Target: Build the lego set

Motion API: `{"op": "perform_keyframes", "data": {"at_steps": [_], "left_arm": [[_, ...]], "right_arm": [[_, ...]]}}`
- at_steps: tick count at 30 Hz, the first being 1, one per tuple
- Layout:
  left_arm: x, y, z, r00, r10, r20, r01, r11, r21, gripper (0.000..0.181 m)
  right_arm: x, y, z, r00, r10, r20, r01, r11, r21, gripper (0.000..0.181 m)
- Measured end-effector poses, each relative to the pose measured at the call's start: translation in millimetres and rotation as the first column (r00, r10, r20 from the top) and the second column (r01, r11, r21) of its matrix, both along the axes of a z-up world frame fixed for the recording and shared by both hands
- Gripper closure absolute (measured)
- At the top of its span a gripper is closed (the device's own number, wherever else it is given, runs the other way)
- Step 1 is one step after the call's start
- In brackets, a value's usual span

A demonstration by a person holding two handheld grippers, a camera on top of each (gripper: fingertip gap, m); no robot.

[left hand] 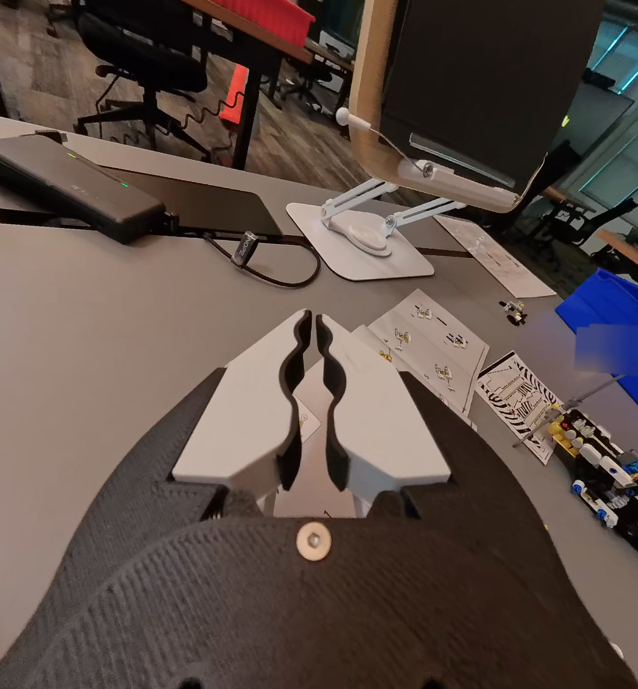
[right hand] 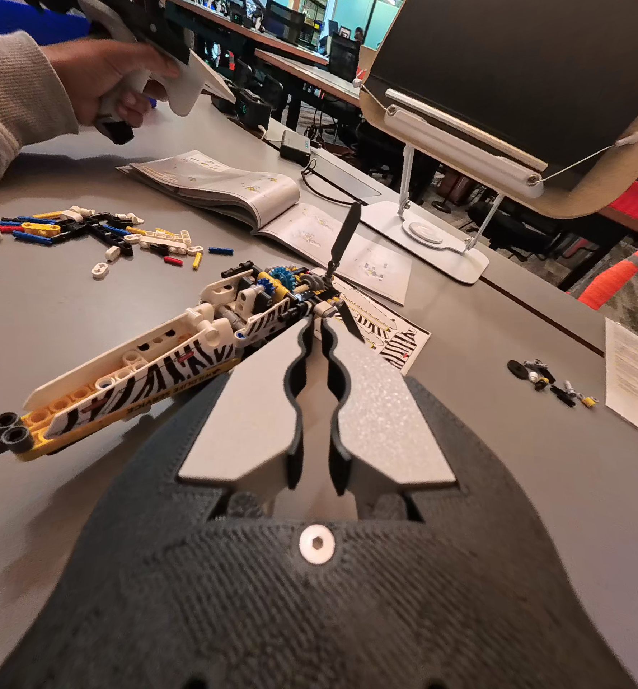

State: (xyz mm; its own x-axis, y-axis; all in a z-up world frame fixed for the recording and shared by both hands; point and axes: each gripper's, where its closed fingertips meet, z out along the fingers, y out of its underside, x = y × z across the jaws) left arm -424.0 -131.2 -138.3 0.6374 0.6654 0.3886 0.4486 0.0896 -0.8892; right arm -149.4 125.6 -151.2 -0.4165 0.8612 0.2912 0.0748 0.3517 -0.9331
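The left gripper (left hand: 313,317), grey-fingered with wavy black pads, hovers nearly closed and empty over the open instruction booklet (left hand: 427,345). The right gripper (right hand: 316,323), equally narrow, nears the zebra-striped white-and-yellow lego helicopter body (right hand: 149,358) on the grey table (right hand: 478,428); only this view shows scattered loose lego pieces (right hand: 97,235).

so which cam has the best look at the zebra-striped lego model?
Right wrist view. The zebra-striped lego model lies nearly whole across the grey table, gears and rotor blade sharp, just ahead of the right gripper. The left wrist view catches only one blurred end at its right edge.
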Motion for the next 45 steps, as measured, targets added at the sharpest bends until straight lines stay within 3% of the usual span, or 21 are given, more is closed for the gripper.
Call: {"op": "perform_keyframes", "data": {"at_steps": [8,11,15,17,20,22,24,26,28,30,35,39,45], "left_arm": [[-4.4,-5.4,3.2,0.999,0.043,-0.030,-0.043,0.999,0.000,0.179],[-9.1,-11.2,3.1,0.994,0.097,-0.042,-0.098,0.995,-0.023,0.168],[-17.3,-24.4,-0.3,0.981,0.184,-0.059,-0.188,0.980,-0.070,0.162],[-19.0,-28.7,1.1,0.977,0.203,-0.063,-0.207,0.976,-0.064,0.159],[-22.0,-36.2,0.8,0.971,0.237,-0.039,-0.238,0.970,-0.042,0.154],[-26.1,-41.3,-4.7,0.963,0.270,-0.021,-0.271,0.962,-0.033,0.150],[-29.0,-42.6,-11.8,0.959,0.284,0.003,-0.284,0.958,-0.036,0.148],[-28.8,-40.5,-13.3,0.962,0.272,0.024,-0.272,0.962,-0.025,0.146],[-27.7,-39.6,-8.7,0.964,0.265,0.017,-0.265,0.964,-0.007,0.146],[-27.8,-41.3,-5.4,0.963,0.271,0.002,-0.271,0.963,-0.007,0.146],[-37.5,-51.4,-15.0,0.946,0.324,-0.002,-0.324,0.945,-0.054,0.142],[-40.5,-49.4,-20.2,0.949,0.315,0.029,-0.314,0.949,-0.043,0.142],[-38.8,-44.0,-20.1,0.952,0.306,0.020,-0.305,0.951,-0.055,0.141]], "right_arm": [[0.6,5.6,6.1,1.000,-0.017,-0.021,0.016,0.999,-0.046,0.181],[-1.7,25.7,16.1,0.985,-0.140,-0.102,0.136,0.989,-0.050,0.165],[8.0,39.3,39.9,0.935,-0.246,-0.257,0.243,0.969,-0.045,0.167],[18.0,15.1,62.1,0.934,-0.201,-0.297,0.181,0.979,-0.092,0.174],[31.3,-49.2,113.4,0.934,-0.015,-0.356,-0.049,0.984,-0.171,0.170],[33.9,-88.8,145.0,0.928,0.077,-0.364,-0.181,0.948,-0.263,0.169],[33.7,-131.4,160.3,0.922,0.212,-0.323,-0.330,0.866,-0.376,0.171],[21.2,-165.1,144.3,0.933,0.297,-0.202,-0.356,0.843,-0.404,0.175],[5.1,-188.6,110.5,0.948,0.313,-0.057,-0.309,0.863,-0.399,0.178],[-7.6,-203.5,71.1,0.952,0.286,0.105,-0.230,0.900,-0.370,0.166],[-8.4,-240.8,3.7,0.872,0.311,0.377,-0.190,0.926,-0.326,0.150],[-7.0,-242.3,-34.9,0.828,0.270,0.492,-0.193,0.960,-0.203,0.141],[-11.1,-237.5,-58.1,0.817,0.233,0.527,-0.189,0.972,-0.136,0.140]]}}
